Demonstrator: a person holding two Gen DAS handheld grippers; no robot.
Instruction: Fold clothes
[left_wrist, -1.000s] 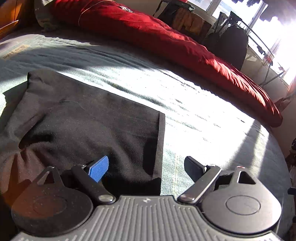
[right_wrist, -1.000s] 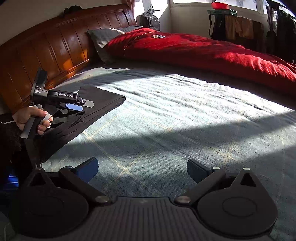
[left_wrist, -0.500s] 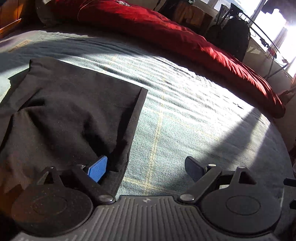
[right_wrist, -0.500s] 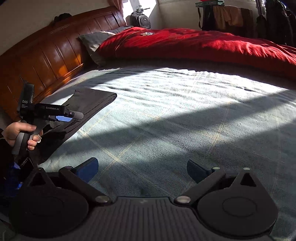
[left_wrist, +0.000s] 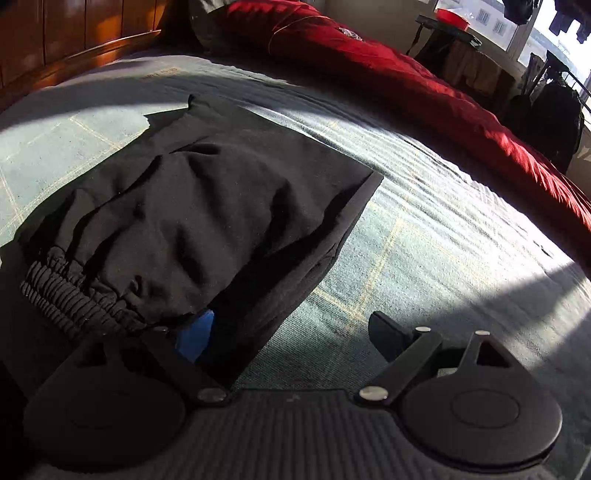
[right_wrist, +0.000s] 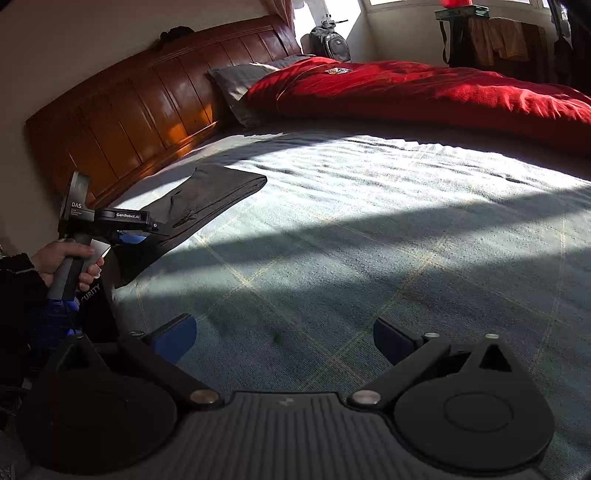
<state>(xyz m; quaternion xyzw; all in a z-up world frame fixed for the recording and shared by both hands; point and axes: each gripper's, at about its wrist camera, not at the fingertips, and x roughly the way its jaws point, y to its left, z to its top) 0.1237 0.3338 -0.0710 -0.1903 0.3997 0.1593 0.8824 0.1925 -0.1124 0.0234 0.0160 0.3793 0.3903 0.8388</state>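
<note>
Wide bed with grey-green checked cover, sun-striped. Folded black elastic-waist garment lies near glossy wooden headboard. Crumpled red duvet along far side. Left gripper fingers apart, blue pad under garment edge. Right gripper fingers apart, over bare cover.

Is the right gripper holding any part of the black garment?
No, the right gripper is open over bare bedspread, while the black garment lies far off beside the left gripper.

Harsh window sunlight, deep shadows, fisheye warping
</note>
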